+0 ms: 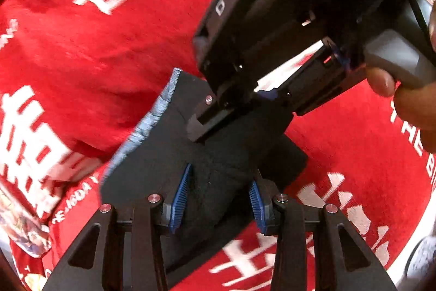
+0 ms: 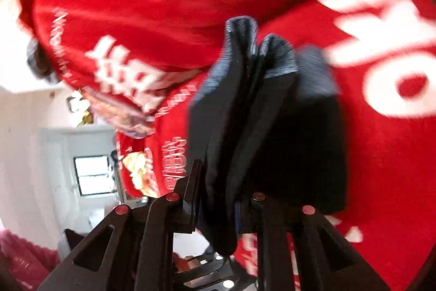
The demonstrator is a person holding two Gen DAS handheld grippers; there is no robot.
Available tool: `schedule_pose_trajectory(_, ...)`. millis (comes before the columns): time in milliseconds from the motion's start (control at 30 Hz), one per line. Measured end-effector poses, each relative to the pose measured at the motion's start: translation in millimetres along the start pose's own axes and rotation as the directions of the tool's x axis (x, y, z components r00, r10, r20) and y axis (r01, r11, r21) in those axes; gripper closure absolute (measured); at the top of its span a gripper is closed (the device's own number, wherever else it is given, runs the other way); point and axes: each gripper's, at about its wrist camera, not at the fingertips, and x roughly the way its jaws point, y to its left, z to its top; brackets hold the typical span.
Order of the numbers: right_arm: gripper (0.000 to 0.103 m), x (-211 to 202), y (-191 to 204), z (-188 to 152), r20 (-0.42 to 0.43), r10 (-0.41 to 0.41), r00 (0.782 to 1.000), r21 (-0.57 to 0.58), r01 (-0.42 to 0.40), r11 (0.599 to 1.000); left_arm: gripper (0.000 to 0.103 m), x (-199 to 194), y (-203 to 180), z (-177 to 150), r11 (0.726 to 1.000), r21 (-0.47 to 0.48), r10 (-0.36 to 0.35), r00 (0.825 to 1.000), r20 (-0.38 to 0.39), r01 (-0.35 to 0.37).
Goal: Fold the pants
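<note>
The left claw (image 1: 218,198) has its blue pads (image 1: 179,202) set apart, with folded dark pants (image 1: 174,143) lying between them; whether they press the fabric cannot be told. Just ahead, the right claw (image 1: 212,124) bites the same bundle. In its own view the right claw (image 2: 218,198) clamps the pants (image 2: 272,127), the grey edge standing ahead. A red printed cloth (image 1: 95,45) spreads beyond.

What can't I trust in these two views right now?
- Left wrist: the right gripper body covers the far end of the pants.
- Left wrist: the left gripper pads flank the cloth; contact unclear.
- Right wrist: pants bunched and motion-blurred; they hide the right gripper's pads.
- Both: red cloth print smeared, edges cut off.
</note>
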Motion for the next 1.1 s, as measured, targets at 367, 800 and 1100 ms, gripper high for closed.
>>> schedule_pose_trajectory(367,0.076,-18,-41,3,0.009,-0.111,0.994,0.046,0.11,0.993,0.033,-18,15,-19,0.997,0.009,-0.071,0.995,-0.066,0.072)
schedule_pose_trajectory(800,0.076,-53,21,-20,0.137,-0.332,0.933,-0.061,0.343,0.937,0.033,-1,174,-67,0.9,-0.426,-0.012,0.972,-0.235,-0.092)
schedule_pose_trajectory(1100,0.076,4,48,-35,0.084,-0.527,0.846,-0.26,0.529,0.808,0.021,35,170,-106,0.823,-0.568,-0.194,0.927,-0.322,-0.025)
